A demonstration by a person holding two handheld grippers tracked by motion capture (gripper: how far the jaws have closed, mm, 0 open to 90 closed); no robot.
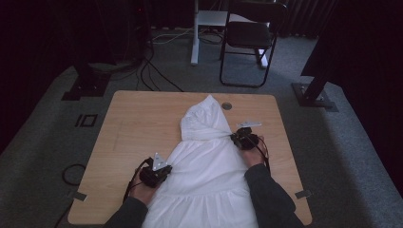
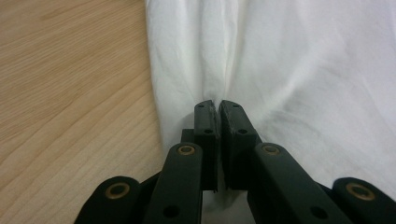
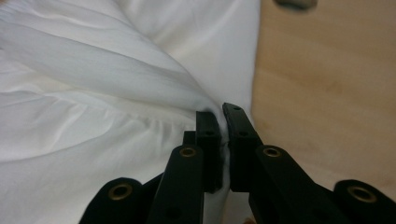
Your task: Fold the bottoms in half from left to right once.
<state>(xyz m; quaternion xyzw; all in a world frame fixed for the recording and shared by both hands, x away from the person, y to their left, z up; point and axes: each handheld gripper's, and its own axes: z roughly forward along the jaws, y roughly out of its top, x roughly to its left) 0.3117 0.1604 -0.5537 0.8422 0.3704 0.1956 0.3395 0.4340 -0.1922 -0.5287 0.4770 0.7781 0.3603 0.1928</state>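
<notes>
On the pale wooden counter (image 1: 138,118), both tongs, left (image 1: 164,170) and right (image 1: 236,137), pinch the white crumpled cotton garment (image 1: 204,161); I'd pull evenly, keeping the fabric taut.

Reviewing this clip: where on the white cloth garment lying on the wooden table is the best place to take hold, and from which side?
Probably at the side edges of the white cloth garment, each claw coming in level from its own side. The cloth lies flat and limp, so only an edge gathers into a pinchable fold. The left claw and right claw are both shut on such folds beside the bare wooden table.
</notes>
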